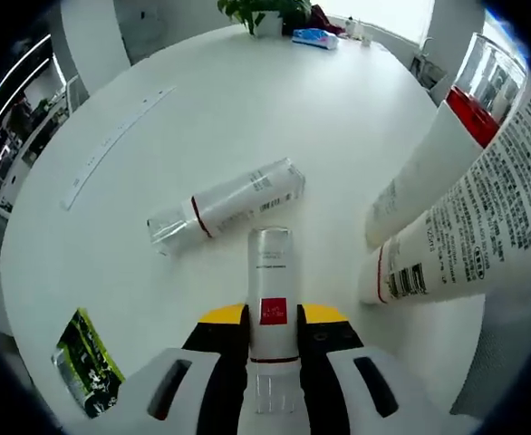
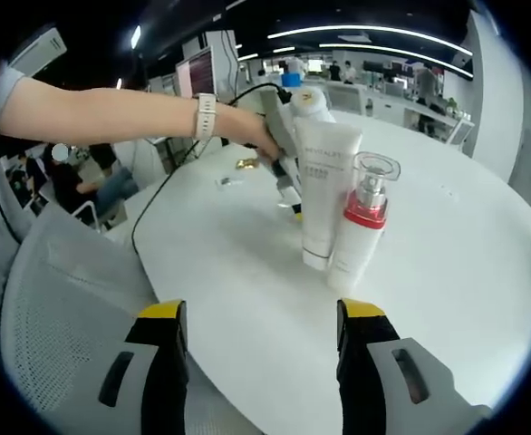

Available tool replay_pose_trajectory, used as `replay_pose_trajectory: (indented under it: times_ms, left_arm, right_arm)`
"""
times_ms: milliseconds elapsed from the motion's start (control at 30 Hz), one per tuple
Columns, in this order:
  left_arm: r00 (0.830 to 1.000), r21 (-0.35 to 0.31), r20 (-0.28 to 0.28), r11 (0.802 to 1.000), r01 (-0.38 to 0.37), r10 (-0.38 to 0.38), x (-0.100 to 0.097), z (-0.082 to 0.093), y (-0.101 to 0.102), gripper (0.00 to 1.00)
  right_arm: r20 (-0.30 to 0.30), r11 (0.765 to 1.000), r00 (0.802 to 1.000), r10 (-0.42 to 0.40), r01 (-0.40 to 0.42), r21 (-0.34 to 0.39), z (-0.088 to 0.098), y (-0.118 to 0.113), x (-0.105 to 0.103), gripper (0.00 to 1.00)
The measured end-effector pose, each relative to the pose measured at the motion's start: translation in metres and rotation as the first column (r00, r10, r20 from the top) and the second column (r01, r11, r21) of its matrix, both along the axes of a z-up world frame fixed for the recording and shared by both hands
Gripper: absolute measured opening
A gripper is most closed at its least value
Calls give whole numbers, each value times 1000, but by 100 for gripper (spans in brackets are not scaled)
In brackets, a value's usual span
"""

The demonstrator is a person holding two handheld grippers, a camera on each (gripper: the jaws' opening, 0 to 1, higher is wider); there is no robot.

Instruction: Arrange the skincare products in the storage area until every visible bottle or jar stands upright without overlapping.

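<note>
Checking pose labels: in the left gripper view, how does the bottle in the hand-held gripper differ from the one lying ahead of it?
The gripped bottle is clamped between the left hand-held gripper jaws; the lying bottle is loose on the white table, touching neither jaw. The gripped bottle points straight along the jaws; the lying bottle is angled across them. The gripped bottle shows a red square label; the lying bottle shows print and a barcode. Both have pale bodies with a red band and a clear cap.

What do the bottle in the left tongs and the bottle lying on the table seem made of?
Held bottle: silvery, probably glossy plastic or metallised finish, with soft highlights. Lying bottle: white satin body, likely plastic, with a transparent cap that shows the table through.
</note>
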State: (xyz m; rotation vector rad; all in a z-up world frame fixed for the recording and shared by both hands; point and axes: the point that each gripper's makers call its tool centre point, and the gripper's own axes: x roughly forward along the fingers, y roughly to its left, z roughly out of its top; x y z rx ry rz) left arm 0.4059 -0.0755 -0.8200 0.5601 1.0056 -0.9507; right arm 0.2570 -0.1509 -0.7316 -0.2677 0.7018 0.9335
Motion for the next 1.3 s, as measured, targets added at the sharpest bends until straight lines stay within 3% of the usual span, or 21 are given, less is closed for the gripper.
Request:
replay_pose_trajectory:
  times_ms: [100,267,800,933,1067,1200,1300]
  left_arm:
    - [1000,-1,-17,1000,-20,20,-16,3,-1,18]
    - [998,-6,-23,998,-55,55,-19,3,7,18]
    - [987,-32,-49,988,-154,152,-7,-5,44,18]
    - [982,-48,-48,982,-184,181,-25,2,43,18]
    - [980,-59,-43,978,-199,196,-32,5,49,18]
    - [980,-74,-34,977,-200,198,-27,5,56,18]
    - [980,-76,-26,978,-197,195,-37,10,56,18]
  right_arm:
    - [4,1000,1000,-1,1,-1,0,-1,0,66]
    - [10,1000,1000,2,-2,-2,1,0,0,66]
    - [24,1000,1000,12,-12,-5,3,5,-1,66]
    - [20,1000,1000,10,-10,-8,2,5,-1,65]
    - [29,1000,1000,9,-9,0,4,6,0,65]
    - [29,1000,999,19,-19,-10,3,7,-1,65]
    - [25,1000,1000,17,-17,-8,2,8,-1,65]
